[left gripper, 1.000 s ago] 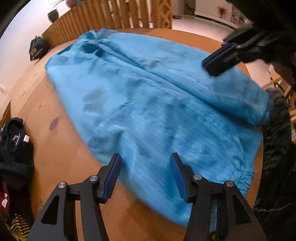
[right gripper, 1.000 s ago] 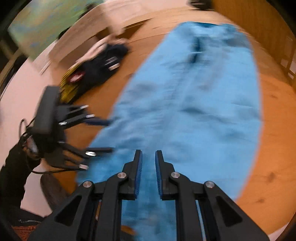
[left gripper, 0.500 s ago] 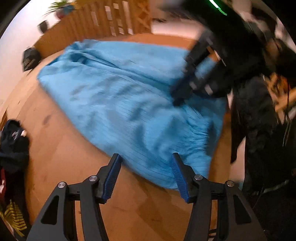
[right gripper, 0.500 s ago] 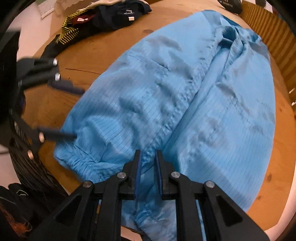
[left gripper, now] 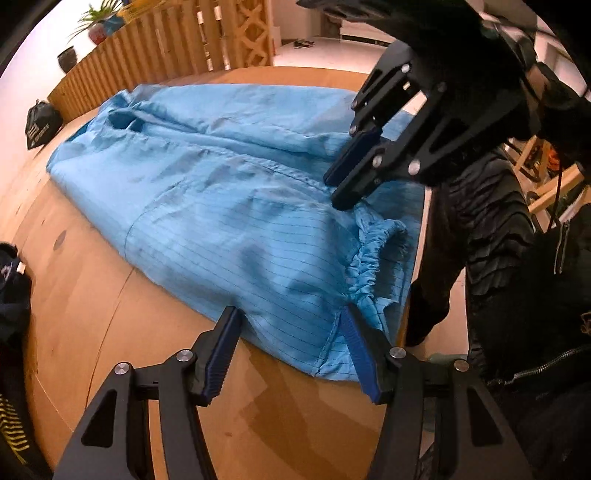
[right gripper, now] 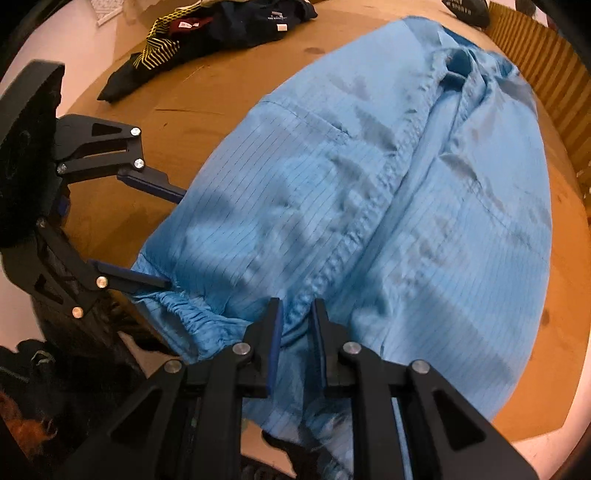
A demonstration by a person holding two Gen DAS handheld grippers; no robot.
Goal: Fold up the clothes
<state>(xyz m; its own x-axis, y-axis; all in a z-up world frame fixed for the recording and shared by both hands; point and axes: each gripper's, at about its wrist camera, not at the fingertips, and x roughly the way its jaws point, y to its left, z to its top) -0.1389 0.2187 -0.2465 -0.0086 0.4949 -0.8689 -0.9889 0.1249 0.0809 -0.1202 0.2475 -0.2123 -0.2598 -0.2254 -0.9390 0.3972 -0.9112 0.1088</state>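
One blue garment [left gripper: 236, 206], spread flat over one round wooden table [left gripper: 122, 332]. One left gripper [left gripper: 290, 325], jaws open astride the garment's near hem corner, not pressing it. One right gripper [right gripper: 297, 314], jaws nearly closed over the central seam; grip cannot be told. One dark clothes pile [right gripper: 221, 33], far edge.

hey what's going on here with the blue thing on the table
A person with a gripper in each hand is setting up to fold a blue garment spread on a round wooden table. The left gripper is open, straddling the near hem corner. The right gripper is nearly closed around the centre seam at the hem. Nothing is folded yet. Dark clothes lie heaped at the table's edge.
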